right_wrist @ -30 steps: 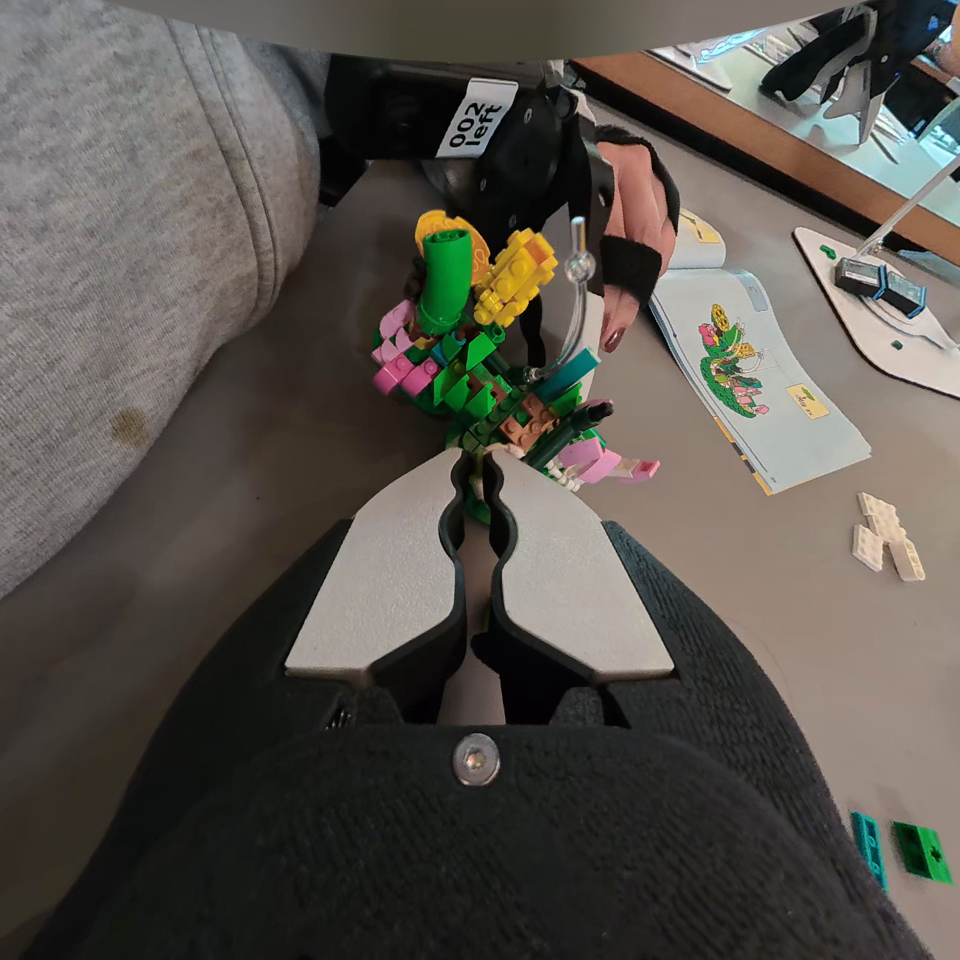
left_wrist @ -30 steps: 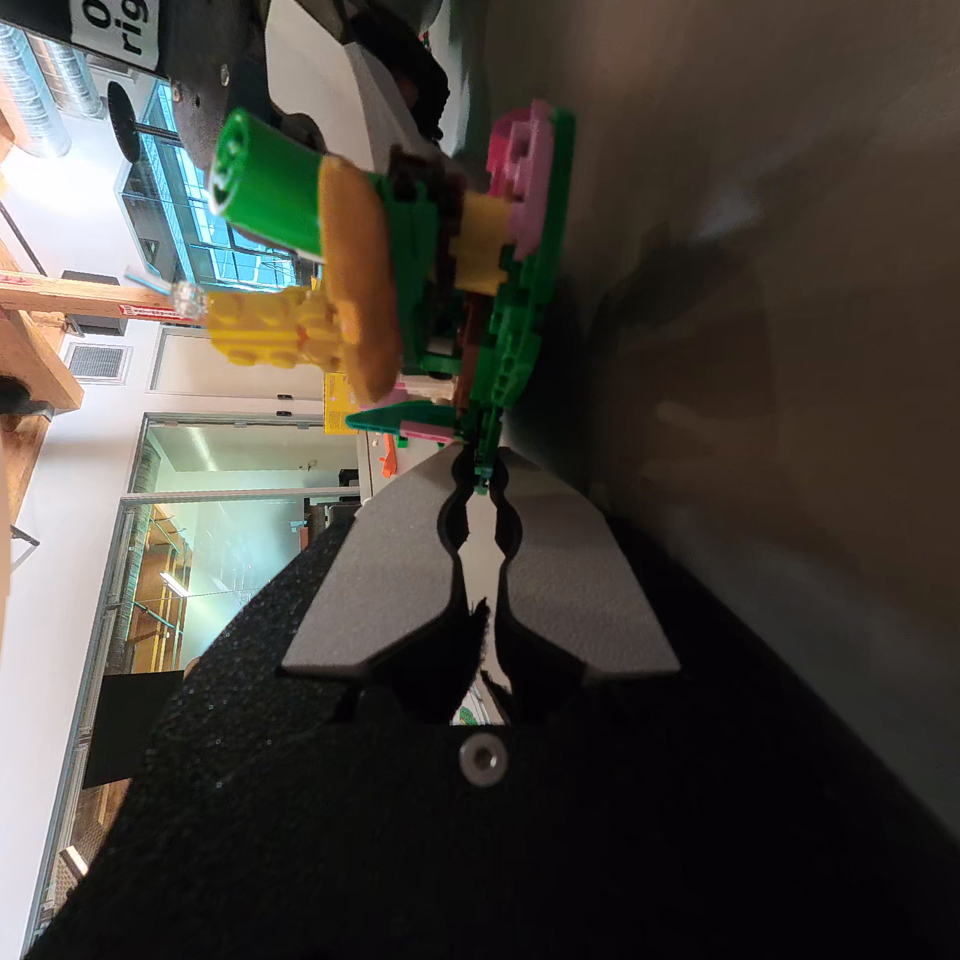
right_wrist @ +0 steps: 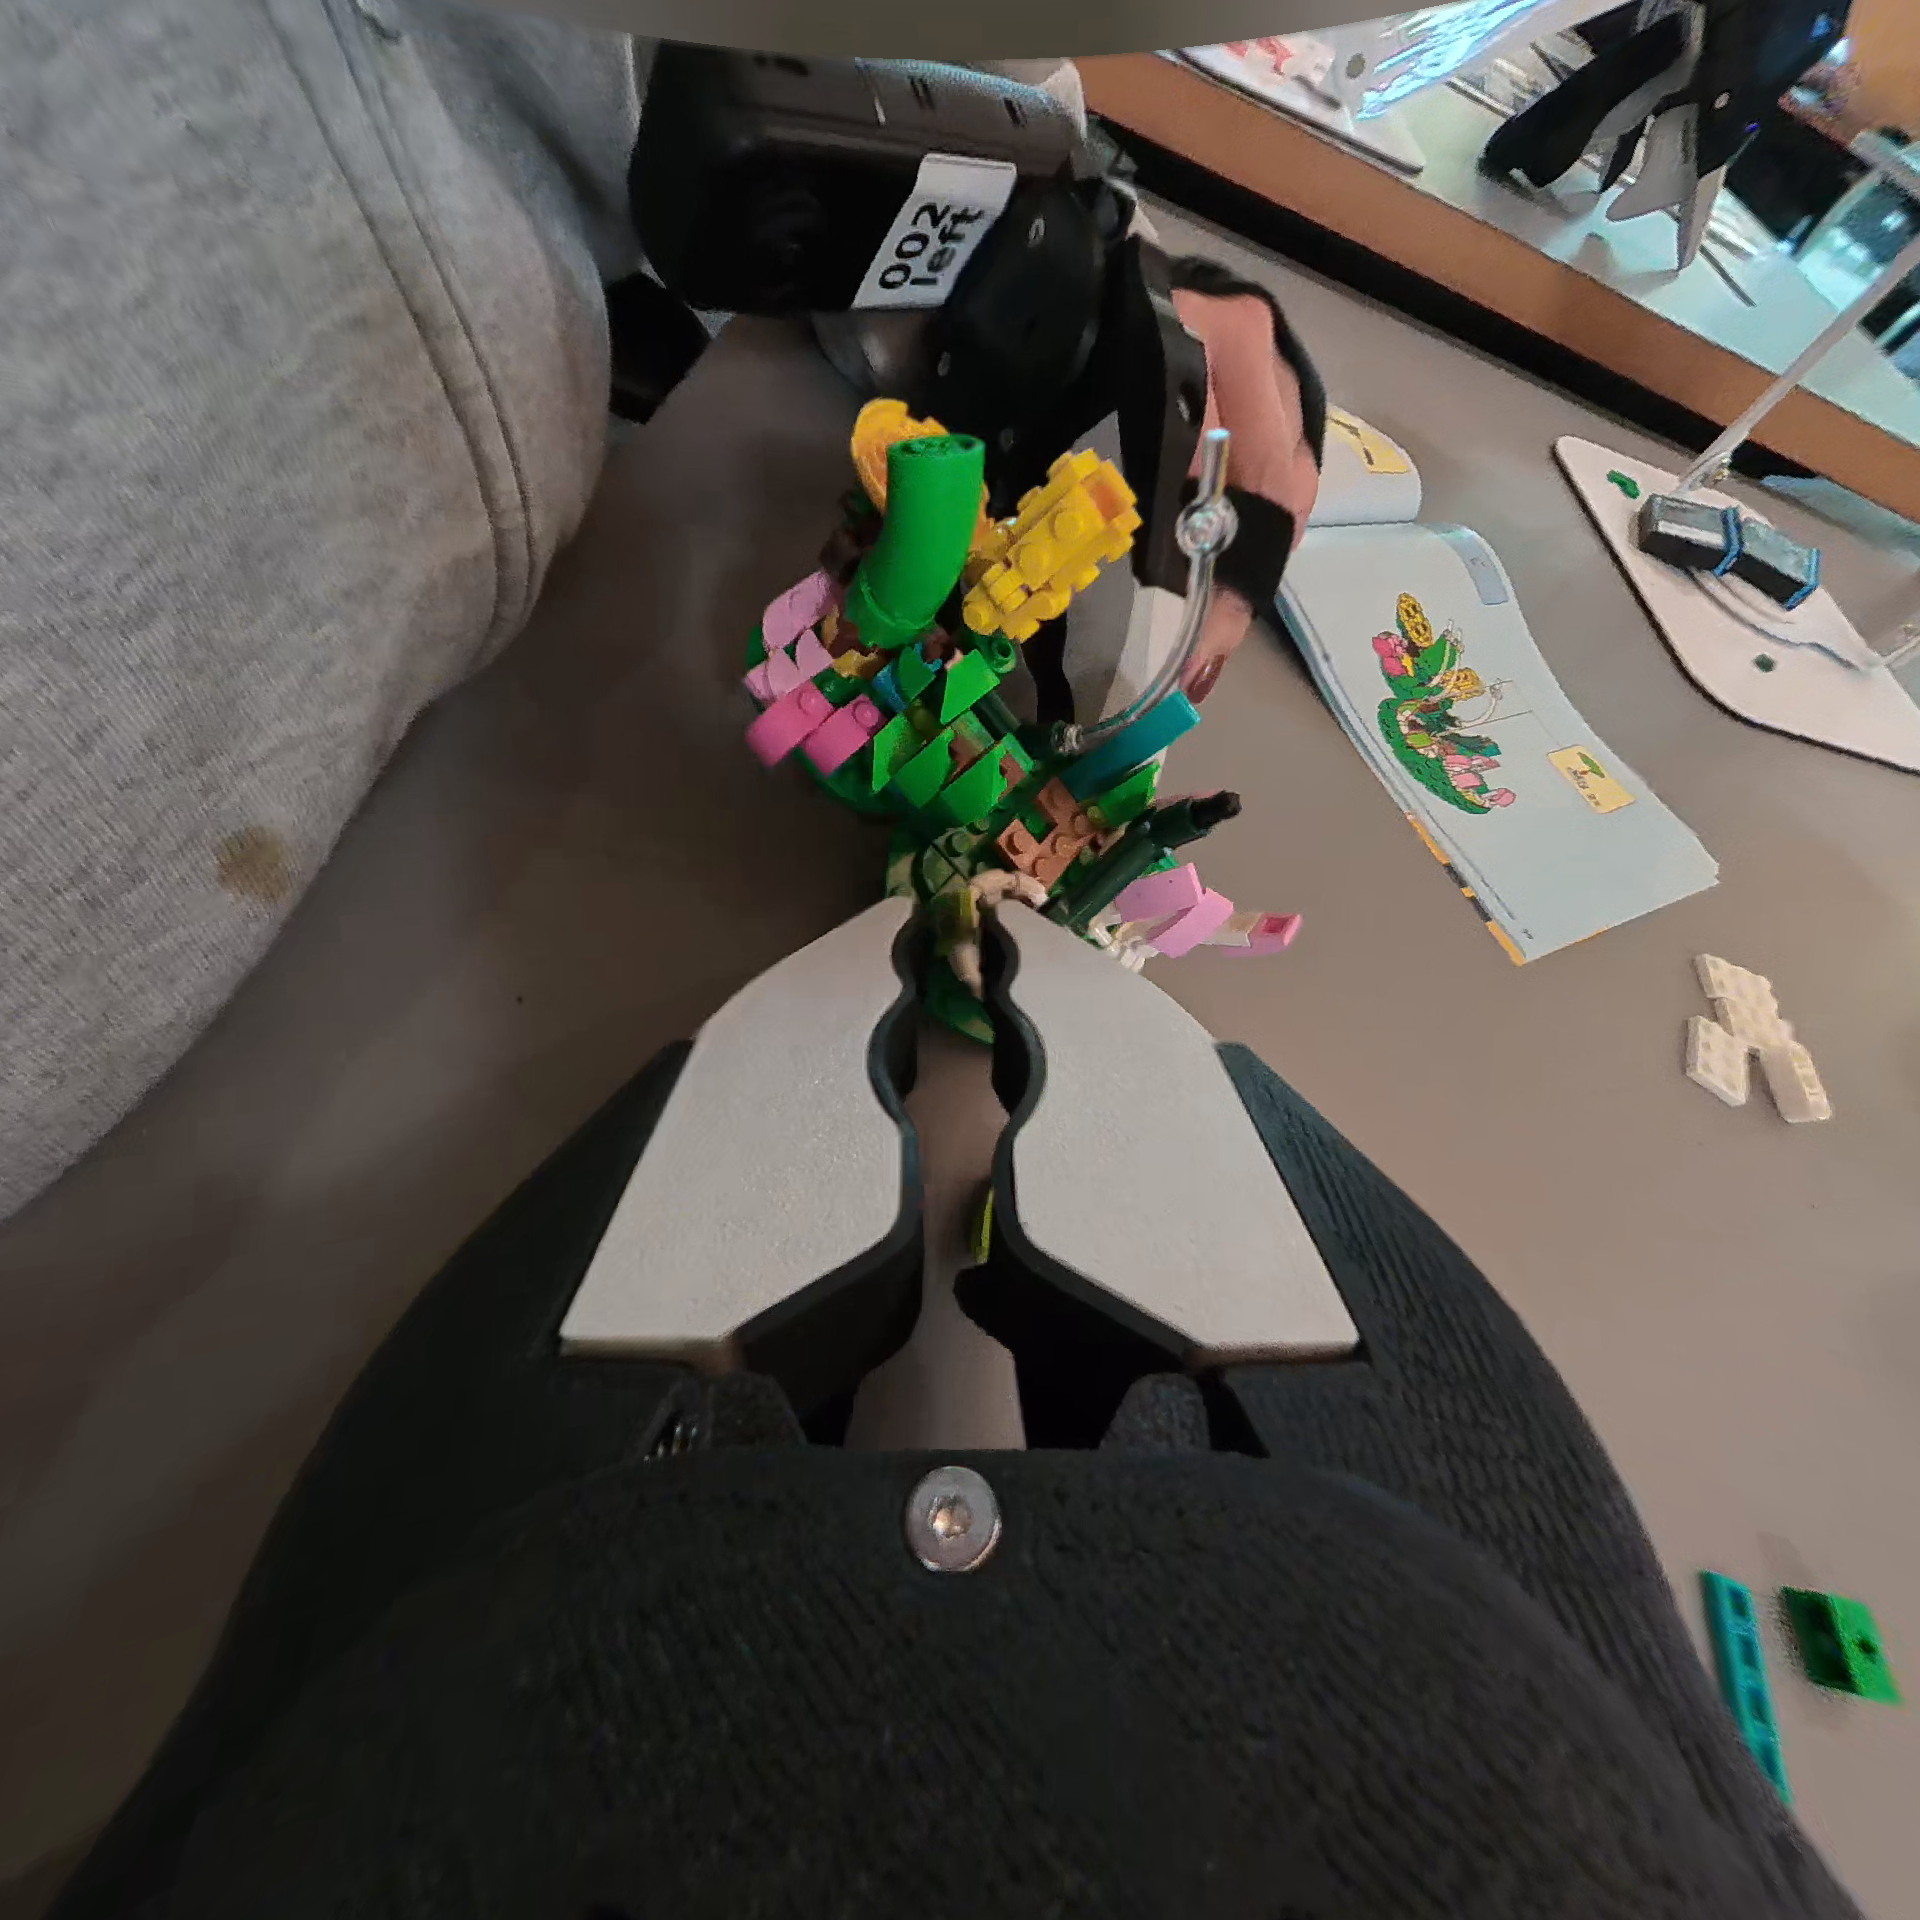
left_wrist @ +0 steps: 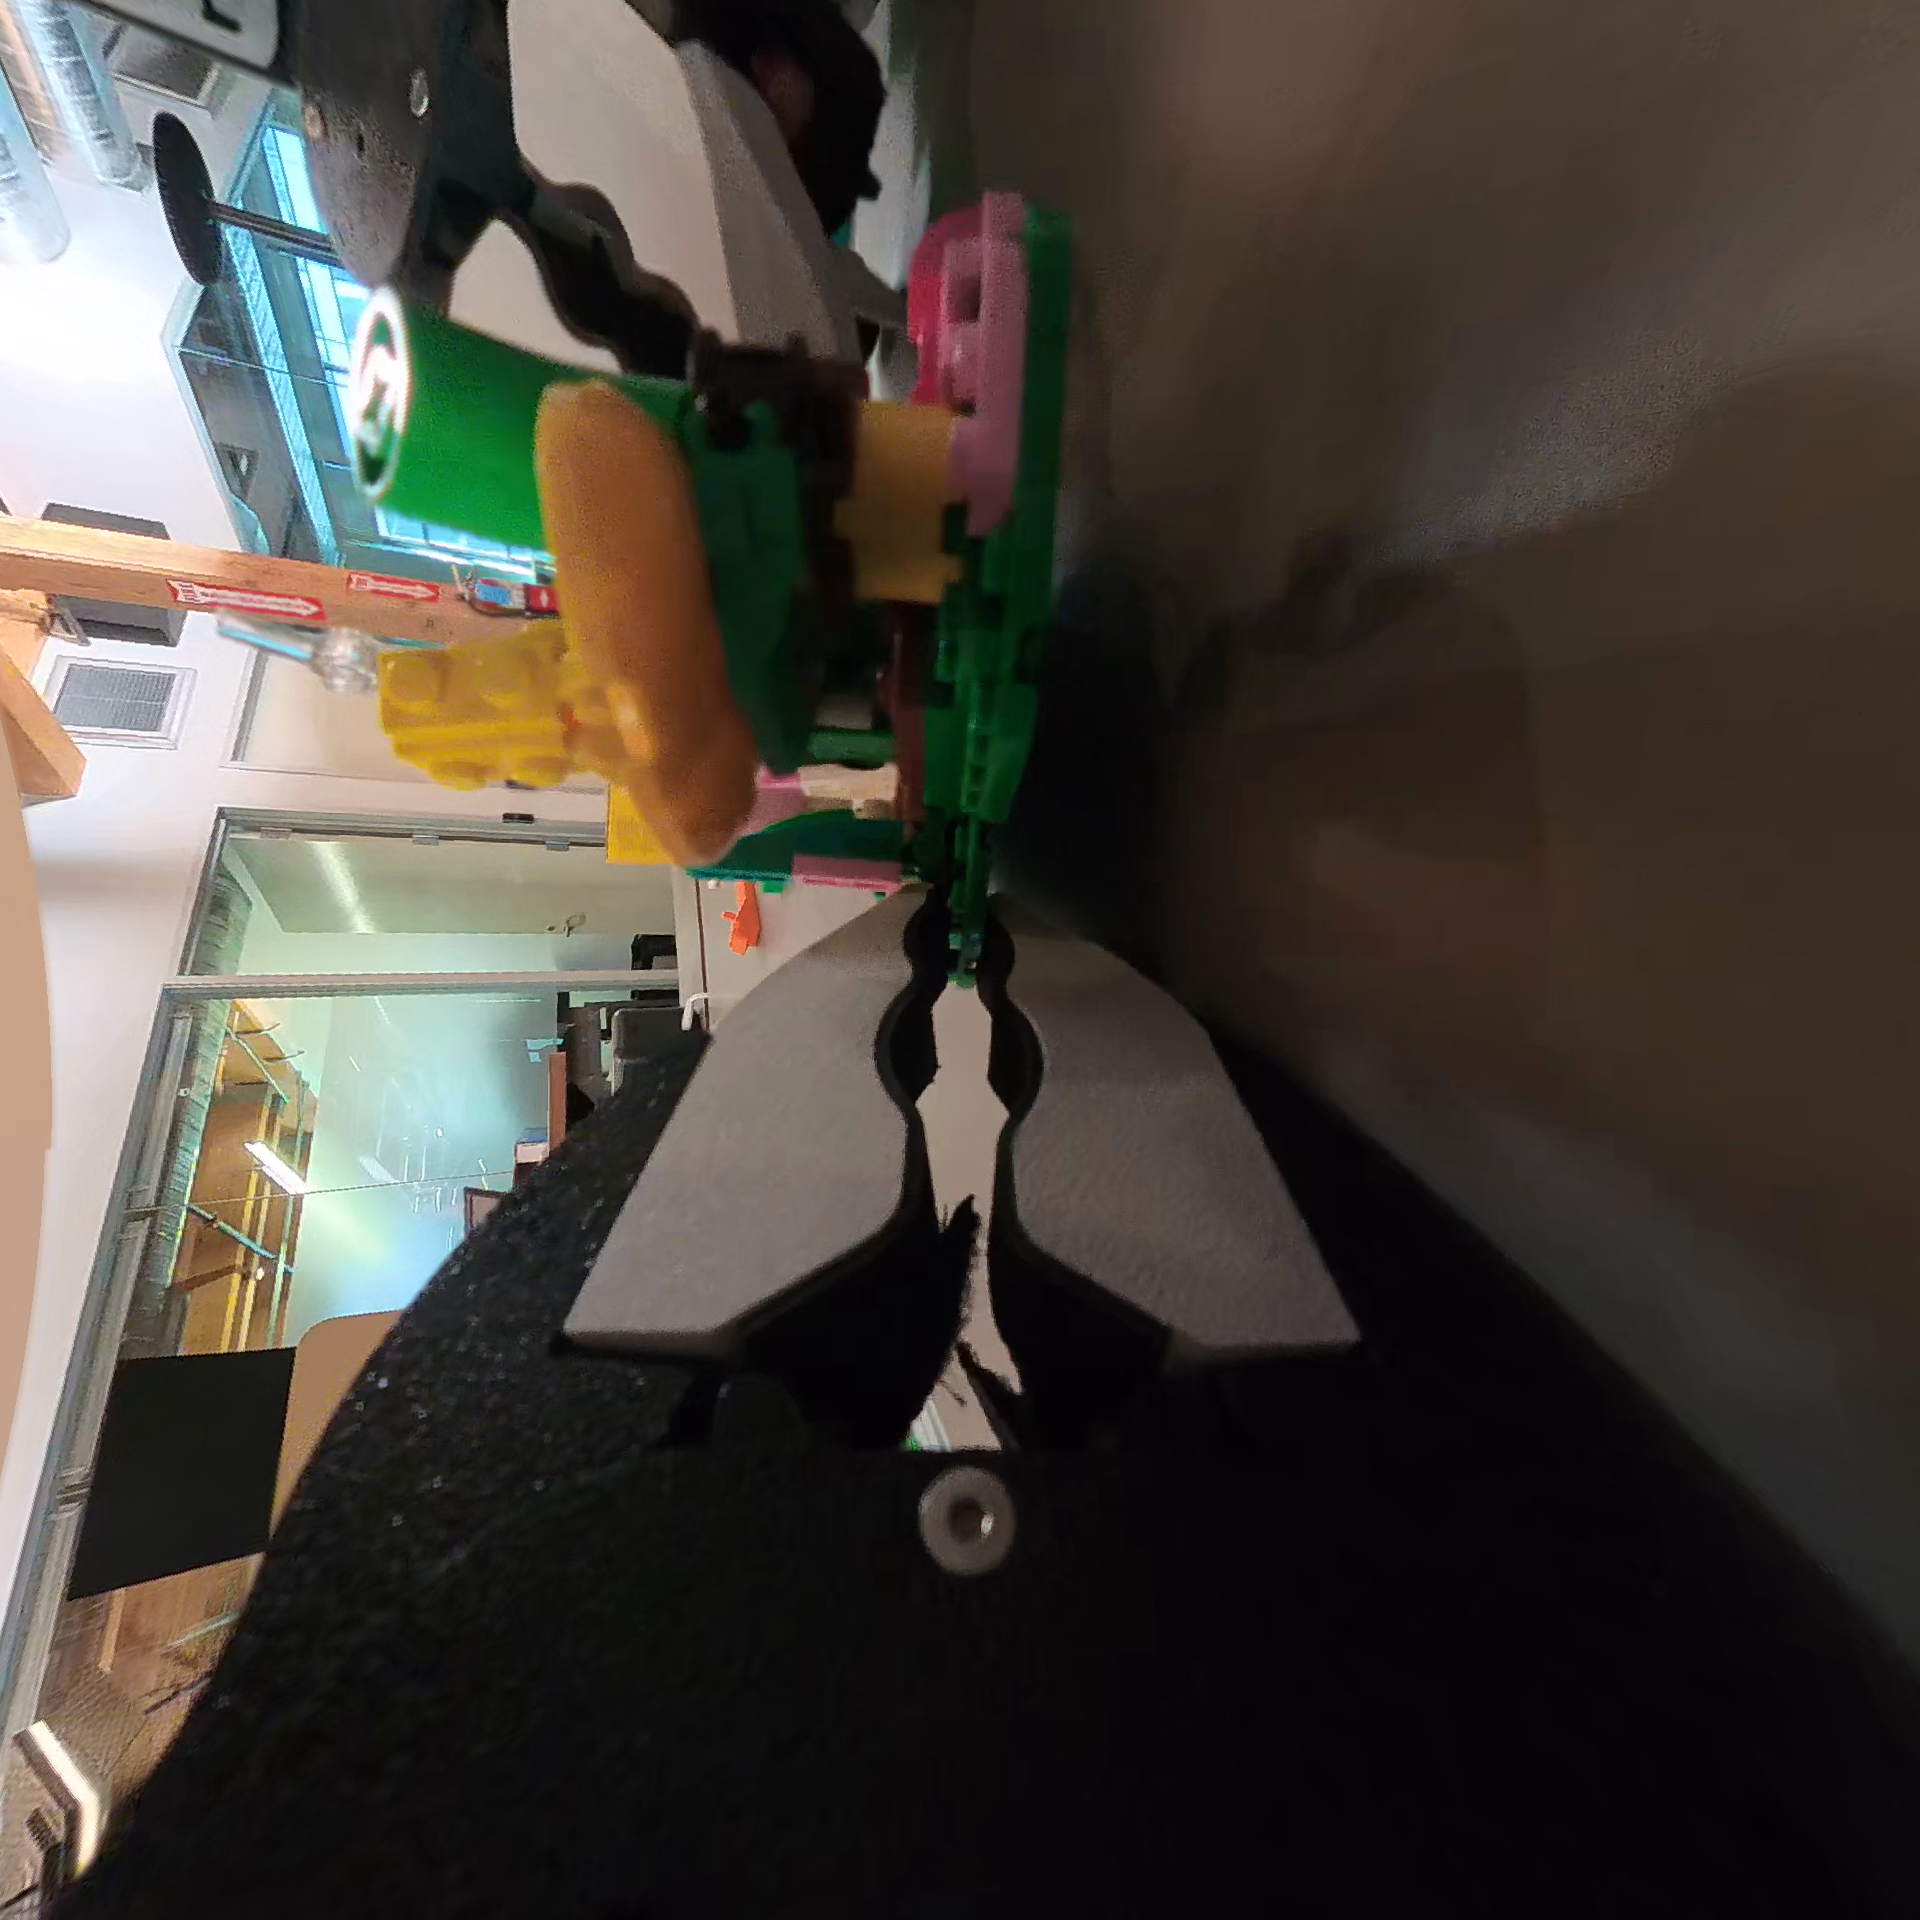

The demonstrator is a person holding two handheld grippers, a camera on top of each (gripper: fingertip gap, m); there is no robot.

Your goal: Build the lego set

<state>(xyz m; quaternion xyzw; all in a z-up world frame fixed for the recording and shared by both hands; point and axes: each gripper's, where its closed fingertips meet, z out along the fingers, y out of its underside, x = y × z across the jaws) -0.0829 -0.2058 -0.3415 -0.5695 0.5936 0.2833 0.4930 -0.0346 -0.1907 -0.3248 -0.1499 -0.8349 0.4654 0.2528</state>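
On the grey table (right_wrist: 1455,1195), left of the open pale-blue instruction booklet (right_wrist: 1507,790), stands the green, pink and yellow brick flower model (right_wrist: 935,727), its green base plate pinched edgewise by the left gripper (left_wrist: 961,940) and its near end nipped by the right gripper (right_wrist: 956,935)

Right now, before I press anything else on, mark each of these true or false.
1. The left hand-held gripper is shut on the lego model at its green base edge. True.
2. The instruction booklet lies closed. False: it lies open, showing a picture of the model.
3. Loose white bricks lie on the table right of the model. True.
4. The right hand-held gripper is wide open, clear of the model. False: it is closed on a small piece at the model's near end.
5. A green tube stands atop the model. True.
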